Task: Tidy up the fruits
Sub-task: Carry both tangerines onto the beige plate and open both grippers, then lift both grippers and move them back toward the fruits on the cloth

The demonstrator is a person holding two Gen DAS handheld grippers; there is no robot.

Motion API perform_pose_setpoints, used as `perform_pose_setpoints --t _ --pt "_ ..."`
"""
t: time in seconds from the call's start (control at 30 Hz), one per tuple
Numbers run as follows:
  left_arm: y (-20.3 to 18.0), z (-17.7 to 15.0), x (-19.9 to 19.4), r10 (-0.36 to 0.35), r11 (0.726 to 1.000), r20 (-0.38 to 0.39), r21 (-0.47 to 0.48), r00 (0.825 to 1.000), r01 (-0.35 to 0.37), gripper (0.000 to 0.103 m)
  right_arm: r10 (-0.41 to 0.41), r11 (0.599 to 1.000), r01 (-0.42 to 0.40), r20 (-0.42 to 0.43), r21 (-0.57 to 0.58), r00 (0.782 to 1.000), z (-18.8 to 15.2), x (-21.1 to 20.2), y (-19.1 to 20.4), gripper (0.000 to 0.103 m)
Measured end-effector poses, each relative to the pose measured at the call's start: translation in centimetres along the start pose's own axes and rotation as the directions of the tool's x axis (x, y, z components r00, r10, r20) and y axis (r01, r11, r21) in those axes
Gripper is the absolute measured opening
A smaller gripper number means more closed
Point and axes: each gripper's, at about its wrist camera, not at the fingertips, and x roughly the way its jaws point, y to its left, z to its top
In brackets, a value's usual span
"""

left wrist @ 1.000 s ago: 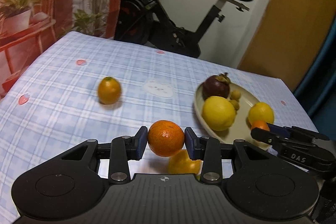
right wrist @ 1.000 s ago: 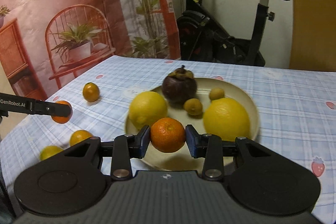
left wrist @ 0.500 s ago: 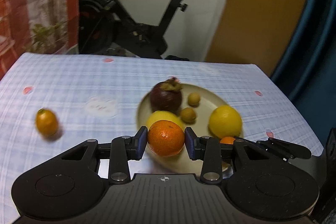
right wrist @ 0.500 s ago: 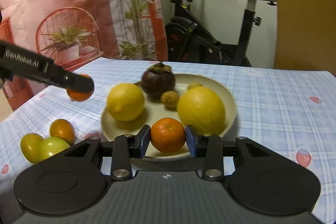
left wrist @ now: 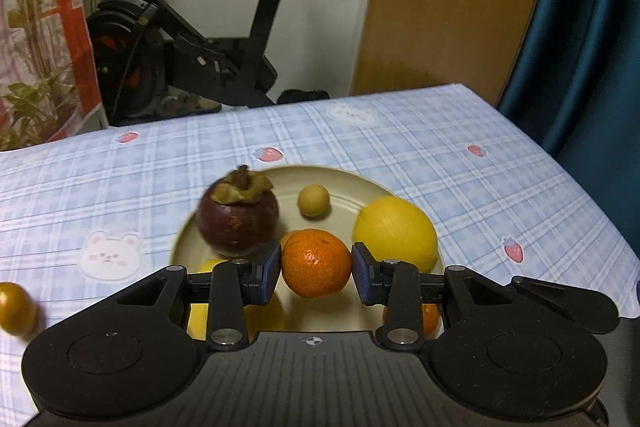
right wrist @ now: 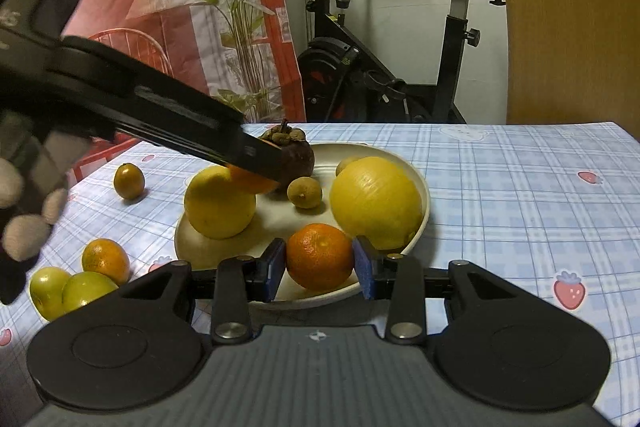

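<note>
My left gripper (left wrist: 316, 267) is shut on an orange mandarin (left wrist: 316, 262) and holds it above the cream plate (left wrist: 344, 179). From the right wrist view it reaches in from the left, its mandarin (right wrist: 250, 181) over the plate's middle. My right gripper (right wrist: 320, 265) is shut on a second mandarin (right wrist: 319, 255), low over the plate's near rim (right wrist: 424, 203). The plate holds a dark mangosteen (left wrist: 237, 215), two lemons (right wrist: 219, 203) (right wrist: 376, 202) and small brown fruits (right wrist: 305, 191).
On the blue checked tablecloth (right wrist: 520, 195) left of the plate lie a kumquat (right wrist: 129, 181), a small orange (right wrist: 105, 259) and two green fruits (right wrist: 68, 290). An exercise bike (right wrist: 384, 67) stands behind the table. The table's right edge (left wrist: 568, 167) borders a blue curtain.
My left gripper has swung right with its mandarin, from beside the plate to above its middle. My right gripper has lowered its mandarin toward the plate's near rim.
</note>
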Motion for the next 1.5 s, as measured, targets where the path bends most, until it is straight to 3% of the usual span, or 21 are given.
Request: perform_pose_setpoints --t 0.37,0.5,0.67,0.83,1.13,1.33,1.5 --pt "-0.1 0.2 2.3 -0.017 1.000 -0.055 -0.013 0.998 0.016 0.041 -0.001 1.000 0.001 -0.001 -0.001 1.000 0.0 0.0 0.0 0.039" --pt "0.0 0.4 1.9 -0.034 0.999 -0.051 -0.035 0.998 0.032 0.046 -0.001 1.000 0.001 -0.001 -0.001 1.000 0.1 0.0 0.0 0.039" --pt "0.5 0.6 -0.1 -0.032 0.999 0.000 -0.043 0.999 0.032 0.055 -0.011 1.000 0.011 0.006 -0.009 1.000 0.0 -0.2 0.1 0.043" --pt "1.5 0.5 -3.4 -0.006 0.998 0.058 -0.058 0.998 0.009 0.056 -0.011 1.000 0.011 0.026 -0.011 1.000 -0.1 -0.6 0.0 0.056" --pt "5.9 -2.1 -9.9 0.095 0.980 0.135 -0.187 0.986 -0.069 0.062 -0.007 1.000 0.008 0.037 -0.003 0.999 0.0 -0.8 -0.2 0.056" --pt "8.4 -4.3 -12.0 0.157 0.957 0.125 -0.266 0.980 -0.120 0.062 -0.022 1.000 0.022 0.039 -0.002 0.999 0.0 -1.2 0.0 0.056" --pt "9.2 -6.1 -13.0 0.153 0.948 0.116 -0.297 0.981 -0.113 0.062 0.000 1.000 -0.001 0.027 0.024 1.000 0.0 -1.6 0.5 0.056"
